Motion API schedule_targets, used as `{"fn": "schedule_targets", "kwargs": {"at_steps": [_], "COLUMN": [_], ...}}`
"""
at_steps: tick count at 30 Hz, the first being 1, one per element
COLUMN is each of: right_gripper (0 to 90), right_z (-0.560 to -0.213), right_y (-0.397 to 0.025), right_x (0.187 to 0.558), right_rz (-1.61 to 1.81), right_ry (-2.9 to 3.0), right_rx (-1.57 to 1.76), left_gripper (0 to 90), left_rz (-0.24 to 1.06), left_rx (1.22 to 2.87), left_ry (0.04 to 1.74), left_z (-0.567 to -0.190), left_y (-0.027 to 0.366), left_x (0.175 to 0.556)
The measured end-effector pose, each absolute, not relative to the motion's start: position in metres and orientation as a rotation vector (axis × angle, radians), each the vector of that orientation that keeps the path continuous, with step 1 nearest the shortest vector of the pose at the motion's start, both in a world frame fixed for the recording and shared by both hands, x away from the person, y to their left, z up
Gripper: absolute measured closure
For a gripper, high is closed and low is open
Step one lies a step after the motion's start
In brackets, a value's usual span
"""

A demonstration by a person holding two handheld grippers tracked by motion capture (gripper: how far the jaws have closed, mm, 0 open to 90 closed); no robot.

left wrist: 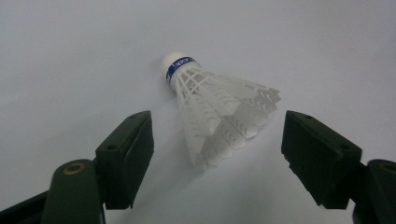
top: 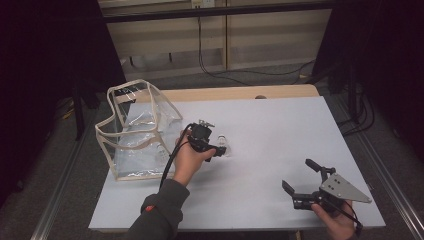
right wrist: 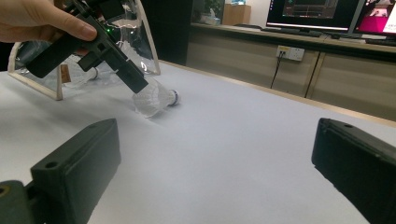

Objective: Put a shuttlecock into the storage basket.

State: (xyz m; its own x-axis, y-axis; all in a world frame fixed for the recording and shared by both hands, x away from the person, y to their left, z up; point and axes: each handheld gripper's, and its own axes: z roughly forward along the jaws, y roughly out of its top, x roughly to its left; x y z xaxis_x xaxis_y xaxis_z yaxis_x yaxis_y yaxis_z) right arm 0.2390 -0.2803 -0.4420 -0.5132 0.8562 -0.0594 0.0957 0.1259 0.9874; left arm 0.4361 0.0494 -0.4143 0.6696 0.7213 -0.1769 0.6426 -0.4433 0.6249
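A white shuttlecock (left wrist: 219, 112) lies on its side on the white bench (top: 270, 130), near the middle and just right of a clear bag (top: 137, 132) — its blue-banded cork tip points away from the left tool (left wrist: 217, 154). That tool hangs low over the feather skirt with its jaws spread wide on either side, not touching it. The right tool (top: 300, 176) is held well apart near the bench's front right corner — jaws also wide apart, gripping nothing.
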Motion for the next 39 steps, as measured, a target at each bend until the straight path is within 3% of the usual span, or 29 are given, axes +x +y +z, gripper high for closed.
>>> {"fn": "schedule_targets", "kwargs": {"at_steps": [24, 25, 31, 39], "right_gripper": [1.5, 1.5, 1.5, 1.5], "right_z": [-0.442, -0.442, -0.442, -0.442], "right_y": [-0.28, -0.28, -0.28, -0.281], "right_x": [0.239, 0.239, 0.239, 0.239], "right_rz": [1.454, 1.452, 1.455, 1.456], "right_ry": [1.735, 1.733, 1.734, 1.735], "right_rx": [0.924, 0.925, 0.924, 0.926], "left_gripper": [40.7, 44.9, 48.9, 65.0], "left_rz": [0.208, 0.212, 0.234, 0.239], "left_rx": [2.185, 2.187, 2.166, 2.136], "left_ry": [1.062, 1.064, 1.077, 1.065], "left_z": [-0.433, -0.434, -0.438, -0.442], "left_y": [0.044, 0.044, 0.042, 0.04], "left_x": [0.446, 0.447, 0.45, 0.453]}}
